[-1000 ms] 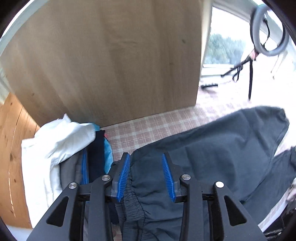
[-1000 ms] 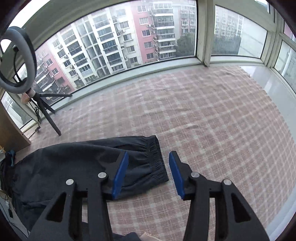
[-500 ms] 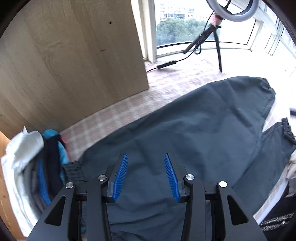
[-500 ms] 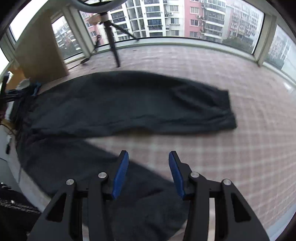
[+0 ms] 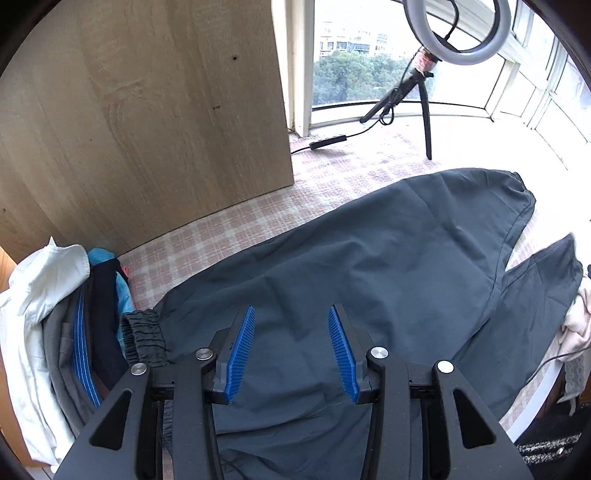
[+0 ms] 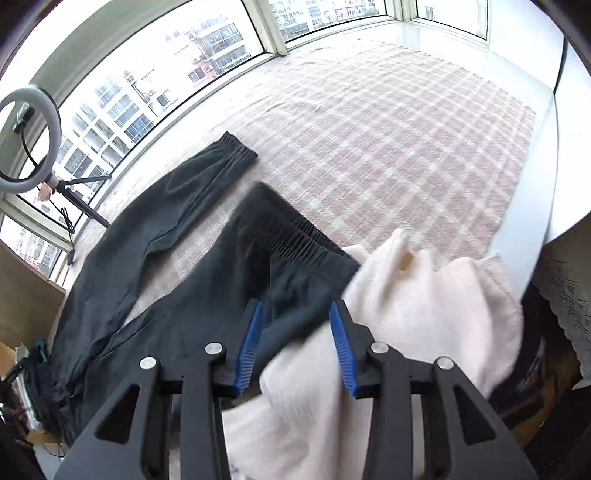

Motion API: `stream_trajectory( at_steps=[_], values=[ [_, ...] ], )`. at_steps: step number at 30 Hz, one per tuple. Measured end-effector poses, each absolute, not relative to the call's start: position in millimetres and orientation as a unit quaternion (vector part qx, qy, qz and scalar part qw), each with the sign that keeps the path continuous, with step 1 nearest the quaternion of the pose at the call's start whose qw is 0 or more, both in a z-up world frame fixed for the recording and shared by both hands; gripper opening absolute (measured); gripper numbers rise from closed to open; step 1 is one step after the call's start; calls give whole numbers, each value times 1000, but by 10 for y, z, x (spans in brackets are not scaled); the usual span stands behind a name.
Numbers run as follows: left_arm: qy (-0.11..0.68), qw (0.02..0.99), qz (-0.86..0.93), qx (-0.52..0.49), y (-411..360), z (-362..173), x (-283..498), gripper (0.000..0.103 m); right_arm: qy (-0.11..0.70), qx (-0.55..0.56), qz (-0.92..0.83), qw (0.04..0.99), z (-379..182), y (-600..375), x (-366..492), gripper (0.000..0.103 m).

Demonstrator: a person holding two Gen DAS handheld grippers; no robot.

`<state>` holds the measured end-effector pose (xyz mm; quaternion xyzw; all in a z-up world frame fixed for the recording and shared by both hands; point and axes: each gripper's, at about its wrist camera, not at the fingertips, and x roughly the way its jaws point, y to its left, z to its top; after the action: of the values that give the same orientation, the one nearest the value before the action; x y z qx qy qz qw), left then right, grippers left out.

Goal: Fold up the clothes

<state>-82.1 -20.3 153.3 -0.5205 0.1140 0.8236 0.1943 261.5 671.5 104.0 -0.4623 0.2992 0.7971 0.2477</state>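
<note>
Dark grey trousers (image 5: pixel 369 266) lie spread on the pink checked cloth (image 5: pixel 229 229), legs apart, waistband (image 5: pixel 144 338) at the lower left of the left wrist view. My left gripper (image 5: pixel 291 350) is open just above the hip part, nothing between its blue pads. In the right wrist view the trousers (image 6: pixel 184 280) show both cuffs, the near one (image 6: pixel 295 236) beside a pale pink garment (image 6: pixel 406 314). My right gripper (image 6: pixel 295 347) is open over the edge where that trouser leg meets the pink garment.
A pile of clothes, white, grey, blue and dark (image 5: pixel 62 314), sits left of the waistband. A wooden panel (image 5: pixel 140 103) stands behind. A ring light on a tripod (image 5: pixel 458 33) stands by the windows. The checked cloth (image 6: pixel 406 129) stretches far right.
The left view has swung right from the clothes pile to over the trousers. The right gripper has come back to the near trouser cuff, and the pink garment is now in view.
</note>
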Motion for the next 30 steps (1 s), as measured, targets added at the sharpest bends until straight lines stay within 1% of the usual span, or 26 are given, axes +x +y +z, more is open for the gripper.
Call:
stream_trajectory(
  at_steps=[3, 6, 8, 11, 15, 21, 24, 26, 29, 30],
  values=[
    [103, 196, 822, -524, -259, 1518, -936, 40, 267, -457, 820, 217, 1281, 6693, 2395, 37],
    [143, 196, 821, -517, -217, 1544, -1008, 40, 224, -445, 854, 152, 1576, 6592, 1911, 37],
    [171, 200, 820, -508, -208, 1585, -1048, 40, 160, -438, 877, 114, 1762, 6471, 1509, 38],
    [208, 198, 819, -497, -279, 1606, -1163, 47, 37, -428, 900, 75, 1879, 6297, 900, 53],
    [248, 185, 801, -512, -439, 1423, -1399, 57, -24, -465, 884, 44, 1518, 6311, 201, 54],
    [297, 180, 740, -576, -494, 738, -1732, 57, -110, -514, 850, -4, 972, 6332, -824, 54],
    [314, 188, 720, -590, -418, 444, -1866, 57, -130, -536, 834, -32, 645, 6339, -1057, 54],
    [317, 198, 712, -595, -354, 309, -1953, 58, -129, -557, 819, -48, 474, 6366, -1157, 54],
    [317, 207, 706, -599, -298, 161, -2050, 59, -126, -576, 803, -85, 349, 6387, -1280, 54],
    [312, 208, 707, -600, -305, 146, -2061, 62, -133, -576, 801, -93, 336, 6387, -1305, 57]
  ],
)
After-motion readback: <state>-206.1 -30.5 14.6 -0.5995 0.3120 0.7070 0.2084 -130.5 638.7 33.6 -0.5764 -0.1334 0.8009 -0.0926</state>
